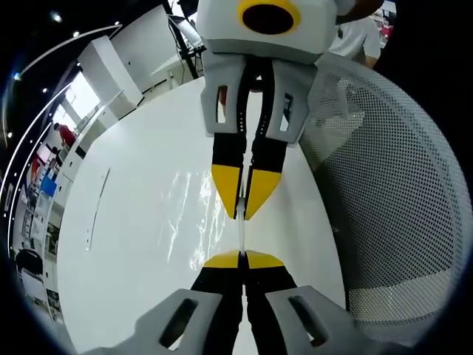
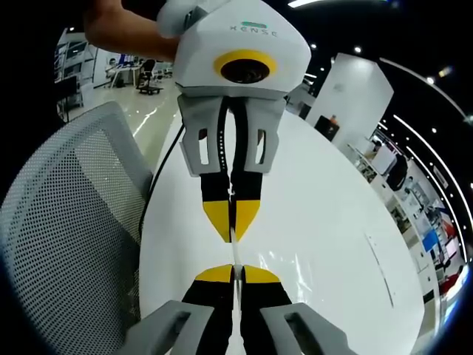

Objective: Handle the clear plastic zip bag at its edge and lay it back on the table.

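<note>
The clear plastic zip bag (image 1: 186, 216) hangs over the white table (image 1: 126, 244), showing mostly as glints and creases. Its thin top edge (image 1: 241, 238) runs taut between the two grippers, which face each other tip to tip. In the left gripper view my left gripper (image 1: 242, 259) is shut on that edge from below, and my right gripper (image 1: 242, 213) pinches it from above. In the right gripper view my right gripper (image 2: 235, 274) is shut on the bag edge (image 2: 234, 255), with the left gripper (image 2: 231, 235) shut on it opposite.
A grey mesh chair back (image 1: 384, 185) stands right beside the table's rim, also seen as the mesh chair (image 2: 66, 214). The white table (image 2: 325, 207) stretches wide beyond the bag. A person's arm (image 2: 126, 29) holds the left gripper. Office desks lie far behind.
</note>
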### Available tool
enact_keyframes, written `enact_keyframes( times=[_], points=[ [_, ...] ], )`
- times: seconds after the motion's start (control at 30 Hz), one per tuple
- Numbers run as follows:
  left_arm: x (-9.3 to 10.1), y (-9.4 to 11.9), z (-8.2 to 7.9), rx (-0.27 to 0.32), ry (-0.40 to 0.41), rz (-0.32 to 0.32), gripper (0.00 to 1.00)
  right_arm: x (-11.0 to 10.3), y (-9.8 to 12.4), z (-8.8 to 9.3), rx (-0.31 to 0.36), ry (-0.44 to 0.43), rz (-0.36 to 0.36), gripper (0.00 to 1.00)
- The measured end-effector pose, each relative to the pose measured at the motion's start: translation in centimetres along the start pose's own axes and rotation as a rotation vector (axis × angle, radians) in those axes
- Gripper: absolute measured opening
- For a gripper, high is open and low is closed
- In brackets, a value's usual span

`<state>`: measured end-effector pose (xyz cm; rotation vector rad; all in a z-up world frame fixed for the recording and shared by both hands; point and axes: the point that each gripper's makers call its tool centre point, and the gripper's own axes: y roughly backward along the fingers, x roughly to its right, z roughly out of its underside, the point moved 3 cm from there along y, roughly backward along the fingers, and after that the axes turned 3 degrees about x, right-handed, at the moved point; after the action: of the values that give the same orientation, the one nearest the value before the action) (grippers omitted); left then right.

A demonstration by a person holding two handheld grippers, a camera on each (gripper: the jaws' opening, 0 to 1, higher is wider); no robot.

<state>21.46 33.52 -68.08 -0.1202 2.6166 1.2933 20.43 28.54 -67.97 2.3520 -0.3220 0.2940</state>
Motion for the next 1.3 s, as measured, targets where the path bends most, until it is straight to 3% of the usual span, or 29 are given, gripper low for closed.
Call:
enact_keyframes(
  times=[1.3],
  points=[
    [-0.06, 0.17, 0.11, -0.006, 0.000, 0.002, 0.00, 0.17, 0.38, 0.35, -0.004, -0.010, 0.008, 0.00]
  ],
)
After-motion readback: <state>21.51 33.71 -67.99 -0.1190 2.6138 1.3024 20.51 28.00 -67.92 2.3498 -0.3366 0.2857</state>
